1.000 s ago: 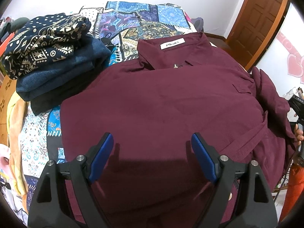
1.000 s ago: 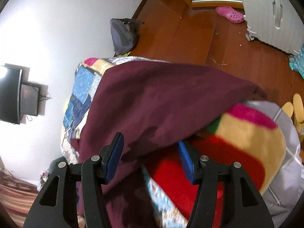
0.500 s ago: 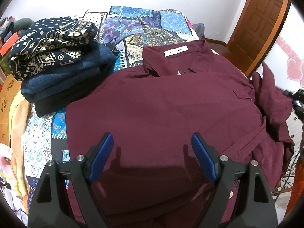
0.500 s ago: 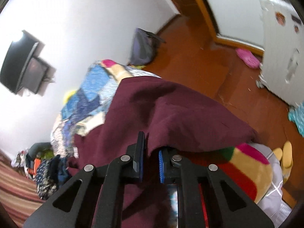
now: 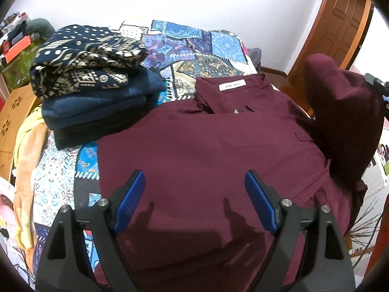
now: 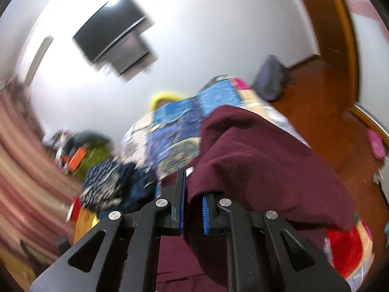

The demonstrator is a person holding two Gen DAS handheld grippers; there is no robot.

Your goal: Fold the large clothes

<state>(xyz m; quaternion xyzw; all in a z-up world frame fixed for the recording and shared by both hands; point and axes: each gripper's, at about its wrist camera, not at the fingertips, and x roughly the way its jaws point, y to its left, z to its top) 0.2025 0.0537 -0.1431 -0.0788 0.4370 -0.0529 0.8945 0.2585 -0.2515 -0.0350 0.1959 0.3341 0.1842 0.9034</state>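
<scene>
Two tools, right tool (image 6: 192, 194) pinching soft maroon shirt (image 5: 206, 150), left tool (image 5: 194, 194) agape.

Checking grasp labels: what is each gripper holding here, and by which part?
Right gripper: shut on the maroon shirt, by its lifted sleeve. Left gripper: open above the shirt, holding nothing.

Home bedroom: quilt-covered bed (image 5: 189, 46), wall TV (image 6: 109, 36), wooden door (image 5: 340, 22).
</scene>
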